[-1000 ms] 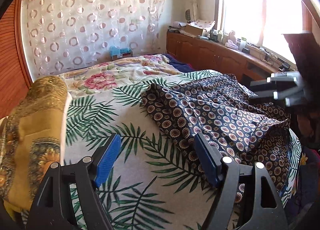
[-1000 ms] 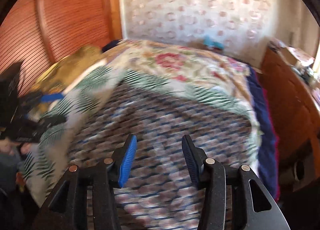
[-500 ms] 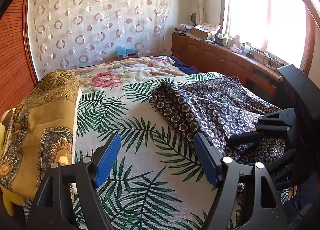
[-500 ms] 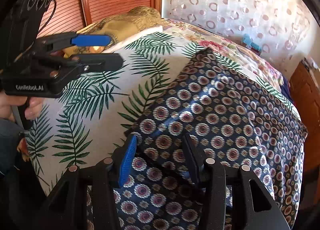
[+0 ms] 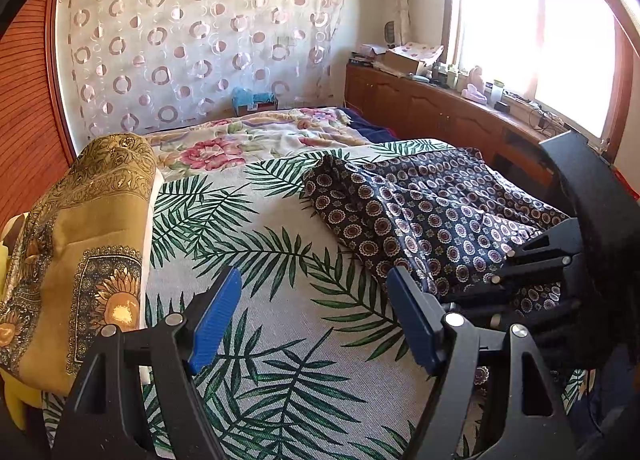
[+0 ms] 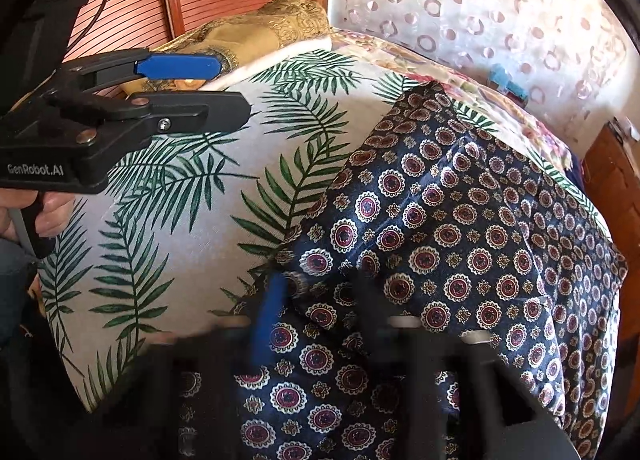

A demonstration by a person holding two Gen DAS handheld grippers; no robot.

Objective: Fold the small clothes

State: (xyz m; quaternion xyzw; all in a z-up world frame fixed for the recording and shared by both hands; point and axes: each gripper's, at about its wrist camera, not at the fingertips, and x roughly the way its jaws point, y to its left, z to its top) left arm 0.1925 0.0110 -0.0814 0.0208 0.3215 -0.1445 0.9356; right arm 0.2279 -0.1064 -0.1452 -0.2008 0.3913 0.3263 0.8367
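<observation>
On bedspread [image 5: 280, 300]: one navy garment [image 5: 420, 211]

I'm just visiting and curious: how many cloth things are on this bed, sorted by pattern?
Dark medallion-print garment: 1
Palm-leaf bedspread: 1
Pink floral blanket: 1
Gold sunflower-print cloth: 1
Total: 4

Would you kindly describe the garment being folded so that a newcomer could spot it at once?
Look at the bed, covered by a palm-leaf sheet. On its window side lies the dark navy garment, rumpled. Its small round medallions set it apart from the golden sunflower cloth opposite.
</observation>
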